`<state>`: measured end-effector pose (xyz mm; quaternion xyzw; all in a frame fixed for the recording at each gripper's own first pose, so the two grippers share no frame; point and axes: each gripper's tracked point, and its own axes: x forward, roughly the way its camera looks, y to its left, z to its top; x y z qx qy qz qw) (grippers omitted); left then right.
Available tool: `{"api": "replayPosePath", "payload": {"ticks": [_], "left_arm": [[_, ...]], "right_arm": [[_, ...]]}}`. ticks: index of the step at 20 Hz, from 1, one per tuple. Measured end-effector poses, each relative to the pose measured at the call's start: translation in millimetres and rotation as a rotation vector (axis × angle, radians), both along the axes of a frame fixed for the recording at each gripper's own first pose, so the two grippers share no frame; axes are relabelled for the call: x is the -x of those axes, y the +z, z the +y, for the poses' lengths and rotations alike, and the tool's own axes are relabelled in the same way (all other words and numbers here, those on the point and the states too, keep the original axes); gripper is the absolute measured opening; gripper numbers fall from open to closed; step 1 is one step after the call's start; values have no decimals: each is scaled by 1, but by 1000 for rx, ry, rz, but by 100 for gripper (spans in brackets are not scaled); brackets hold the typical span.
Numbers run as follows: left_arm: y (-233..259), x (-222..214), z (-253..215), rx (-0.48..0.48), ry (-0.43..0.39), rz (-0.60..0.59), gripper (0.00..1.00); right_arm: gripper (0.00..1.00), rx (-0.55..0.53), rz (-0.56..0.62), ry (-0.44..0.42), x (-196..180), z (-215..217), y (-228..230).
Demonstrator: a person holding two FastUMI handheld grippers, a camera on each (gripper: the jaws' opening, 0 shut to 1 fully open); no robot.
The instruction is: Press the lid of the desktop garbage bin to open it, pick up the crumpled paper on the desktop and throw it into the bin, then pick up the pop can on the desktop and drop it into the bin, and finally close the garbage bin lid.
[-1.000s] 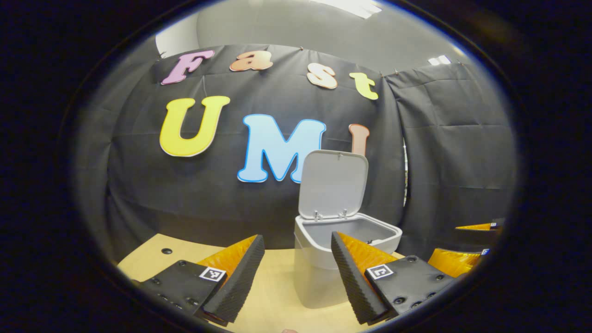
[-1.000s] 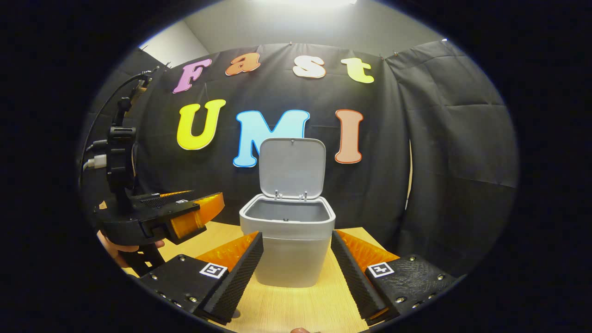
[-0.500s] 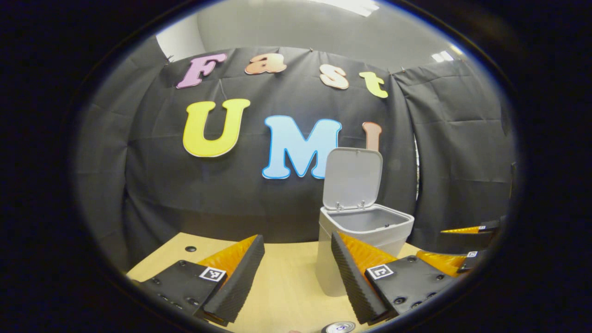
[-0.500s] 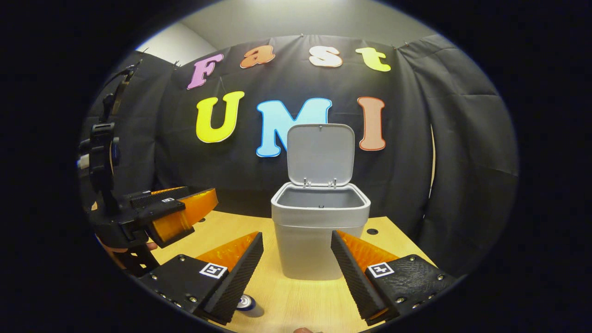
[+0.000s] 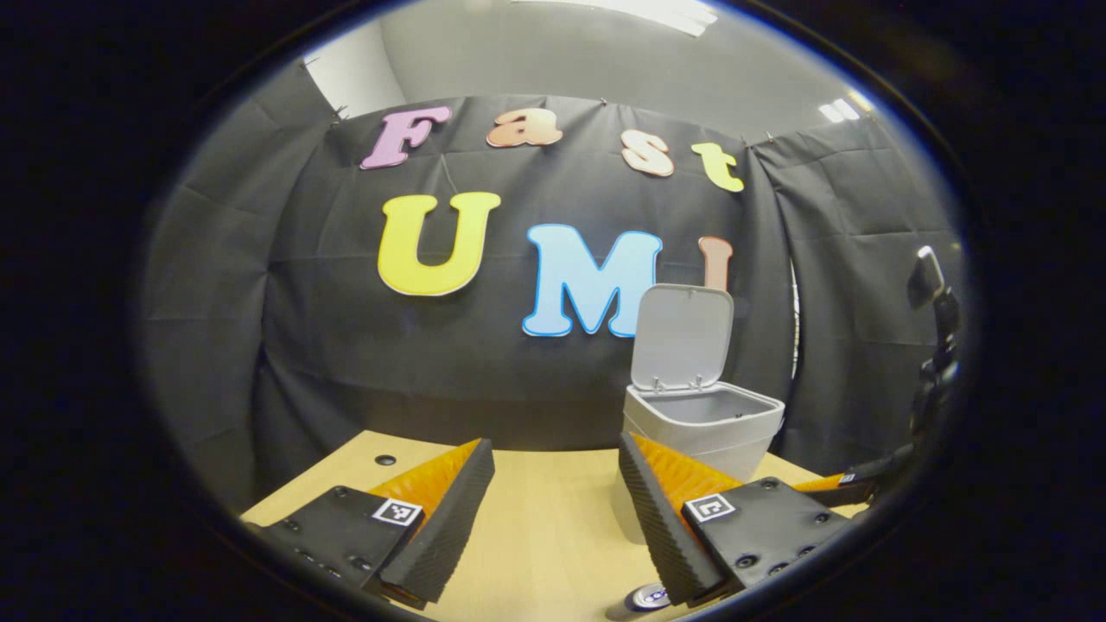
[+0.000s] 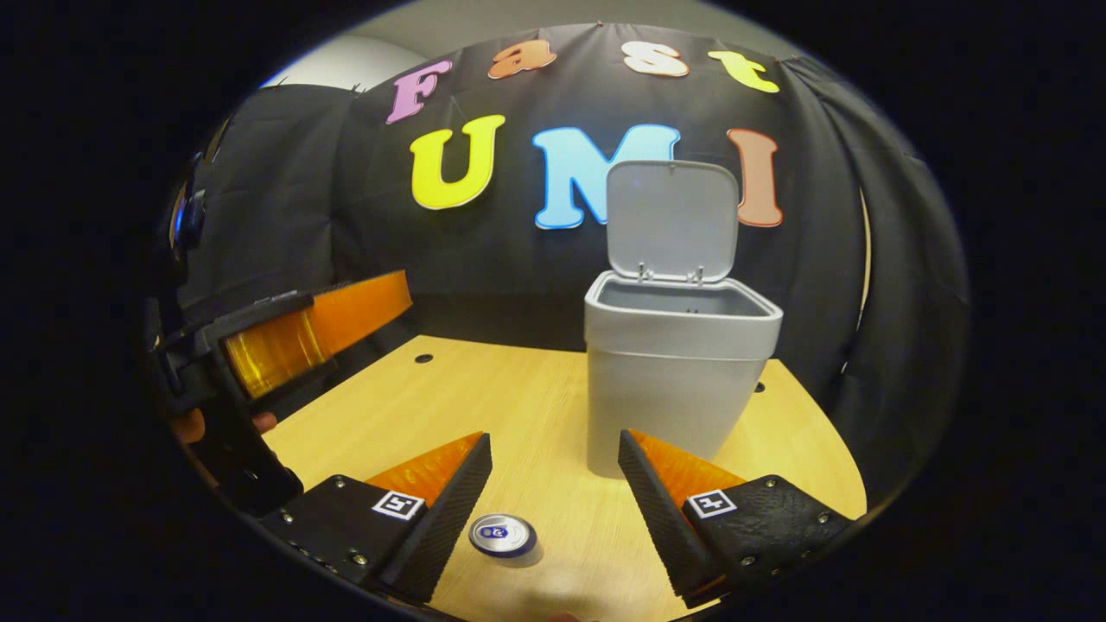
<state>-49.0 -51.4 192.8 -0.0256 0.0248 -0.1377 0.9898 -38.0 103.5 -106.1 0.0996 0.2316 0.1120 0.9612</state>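
The grey desktop bin (image 6: 678, 371) stands on the wooden table with its lid (image 6: 672, 220) raised upright. A pop can (image 6: 502, 535) stands upright near the front edge, seen from above. My right gripper (image 6: 553, 484) is open and empty, above and just behind the can. In the left gripper view the bin (image 5: 704, 432) sits to the right with its lid (image 5: 683, 337) up, and the can's top (image 5: 644, 598) peeks out at the bottom. My left gripper (image 5: 553, 484) is open and empty, left of the bin; it also appears at the left (image 6: 285, 333) in the right gripper view.
The wooden table (image 6: 484, 406) has small round holes near its back edge (image 6: 422, 358). Black cloth closes the booth behind and at both sides. A hand (image 6: 194, 425) holds the left gripper. The right gripper's body (image 5: 864, 488) reaches in at the right of the left gripper view.
Both grippers have pulled back from the bin and the right one has tilted down, bringing the pop can into sight beneath it. The bin lid stays up.
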Motion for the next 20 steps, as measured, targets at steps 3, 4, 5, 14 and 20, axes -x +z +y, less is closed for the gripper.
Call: {"api": "replayPosePath", "payload": {"ticks": [3, 4, 5, 14, 20], "left_arm": [[-4, 5, 12, 6, 24, 13, 95], [-5, 7, 14, 11, 29, 19, 95], [-5, 9, 16, 16, 31, 23, 95], [-1, 28, 39, 11, 55, 16, 94], [1, 36, 51, 17, 79, 20, 96]], "right_arm": [[95, -8, 67, 62, 8, 20, -17], [95, -11, 92, 82, 11, 26, -23], [95, -13, 117, 100, 14, 31, -30], [95, 51, 310, 183, 34, 57, -79], [95, 90, 375, 204, 40, 61, -95]]}}
